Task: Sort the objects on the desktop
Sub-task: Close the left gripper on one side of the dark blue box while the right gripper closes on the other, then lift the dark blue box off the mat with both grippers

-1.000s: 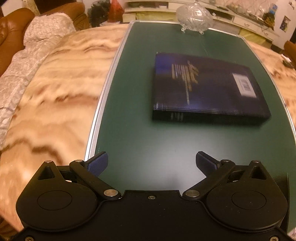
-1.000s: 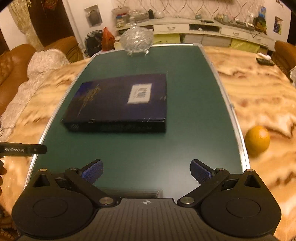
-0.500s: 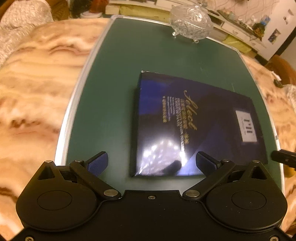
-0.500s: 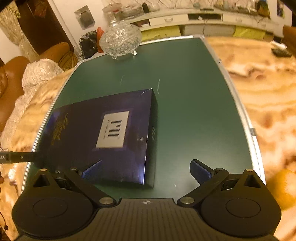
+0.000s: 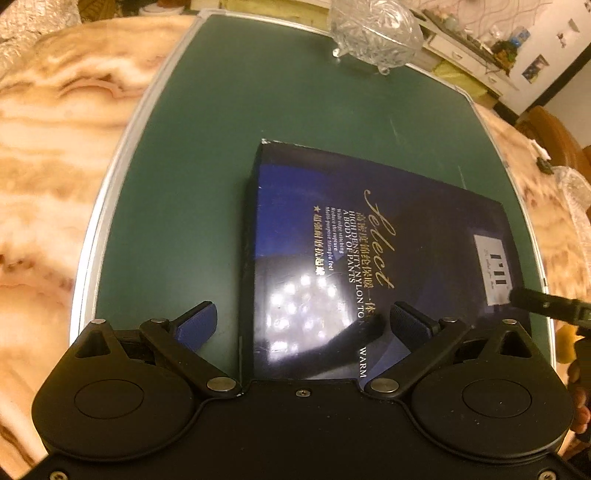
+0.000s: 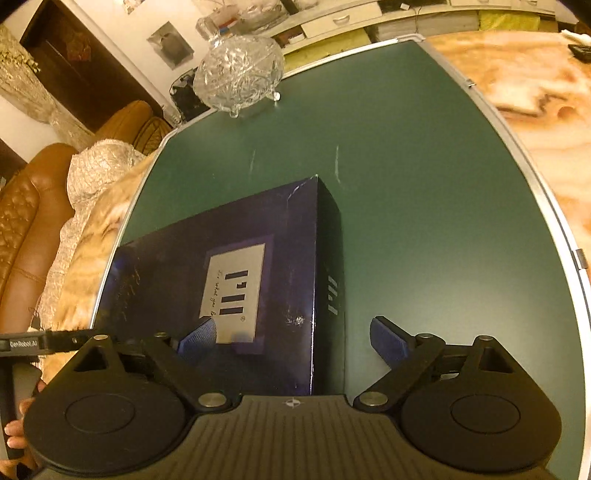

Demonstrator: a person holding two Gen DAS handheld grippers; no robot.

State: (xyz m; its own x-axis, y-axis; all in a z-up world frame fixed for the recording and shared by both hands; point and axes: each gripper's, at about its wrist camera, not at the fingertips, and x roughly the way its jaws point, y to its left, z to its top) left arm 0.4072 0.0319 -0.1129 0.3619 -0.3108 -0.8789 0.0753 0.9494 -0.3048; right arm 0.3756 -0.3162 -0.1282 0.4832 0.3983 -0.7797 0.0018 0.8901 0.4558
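on the green mat, two grippers straddle a dark blue box

on a green mat (image 5: 177, 206) laid over a marble-patterned table (image 5: 44, 155), a flat dark blue box (image 5: 369, 251) with gold lettering lies face up. the left gripper (image 5: 304, 325) hangs over the box's left end with its jaws spread wide, one blue pad beside the box edge over the mat and the other above the lid. the right gripper (image 6: 297, 336) is likewise wide open over the box's (image 6: 207, 280) right end, one pad above the white label (image 6: 234, 295), the other over bare mat (image 6: 443, 206) past the box's side. whether any pad touches the box cannot be told. a cut-glass lidded bowl (image 5: 375, 35) stands at the mat's far end, well apart from the box.
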